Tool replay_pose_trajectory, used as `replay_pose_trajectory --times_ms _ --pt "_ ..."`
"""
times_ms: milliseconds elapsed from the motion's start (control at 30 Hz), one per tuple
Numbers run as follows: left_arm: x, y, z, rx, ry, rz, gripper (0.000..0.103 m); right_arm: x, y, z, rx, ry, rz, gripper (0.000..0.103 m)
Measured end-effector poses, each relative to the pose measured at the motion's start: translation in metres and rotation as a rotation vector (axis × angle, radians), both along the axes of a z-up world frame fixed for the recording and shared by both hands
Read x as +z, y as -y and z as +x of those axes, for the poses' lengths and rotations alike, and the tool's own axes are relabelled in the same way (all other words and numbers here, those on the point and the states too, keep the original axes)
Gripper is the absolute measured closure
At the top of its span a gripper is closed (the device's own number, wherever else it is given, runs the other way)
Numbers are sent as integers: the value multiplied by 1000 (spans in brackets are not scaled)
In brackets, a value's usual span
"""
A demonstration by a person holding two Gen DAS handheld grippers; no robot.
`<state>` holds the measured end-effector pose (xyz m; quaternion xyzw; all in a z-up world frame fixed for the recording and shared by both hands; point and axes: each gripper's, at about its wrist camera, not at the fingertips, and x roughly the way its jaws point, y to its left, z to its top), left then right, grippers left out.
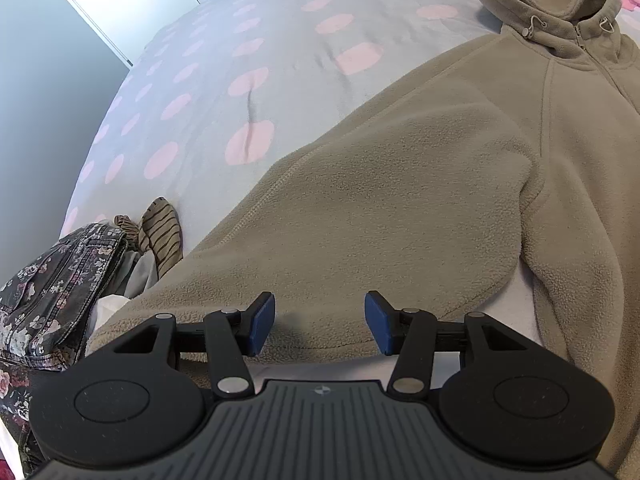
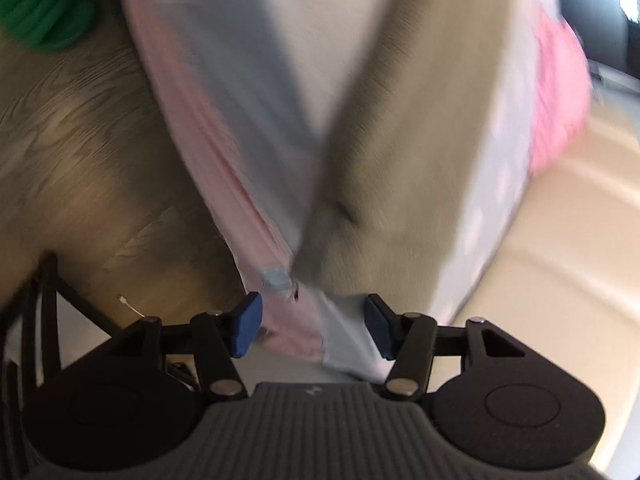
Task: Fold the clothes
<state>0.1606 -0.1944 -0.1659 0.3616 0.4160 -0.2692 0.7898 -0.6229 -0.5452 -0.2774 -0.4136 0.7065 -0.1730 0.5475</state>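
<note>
Tan fleece jacket [image 1: 400, 184] flat under half-open, empty left tongs [image 1: 320, 322]; right tongs [image 2: 313, 326] apart astride bedcover edge [image 2: 340, 344].

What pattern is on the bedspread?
Pink dots on pale grey bedspread; clearest in the left wrist view.

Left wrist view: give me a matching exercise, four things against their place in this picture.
Things:
1. fleece jacket
2. floral denim garment
3. striped garment
4. left gripper

Places:
A. lower left edge
B. spread across the dotted bedcover
C. bottom centre, over the jacket's hem
D. just beyond the floral denim, left of the jacket

Pairs: 1-B, 2-A, 3-D, 4-C
</note>
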Motion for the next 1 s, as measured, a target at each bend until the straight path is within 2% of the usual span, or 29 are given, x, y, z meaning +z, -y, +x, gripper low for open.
replay_pose_trajectory --times_ms 233,333,433,600,667,833,1000 --pt "12 -9 6 17 -12 -80 55 62 36 19 -121 206 -131 45" --pt "18 -14 9 29 -11 -109 54 94 52 45 -158 336 -175 45" --pt "23 -20 13 40 -11 -135 54 124 60 84 -179 475 -172 45" --pt "35 -29 26 55 -35 -227 54 162 56 177 -250 695 -27 45" --pt "43 -29 32 57 -46 -273 49 168 59 206 -279 759 50 45" --pt "55 -14 51 39 -82 -365 45 162 70 304 -333 880 257 44" --pt "50 32 66 -42 -112 -374 44 150 59 382 -358 941 425 42"
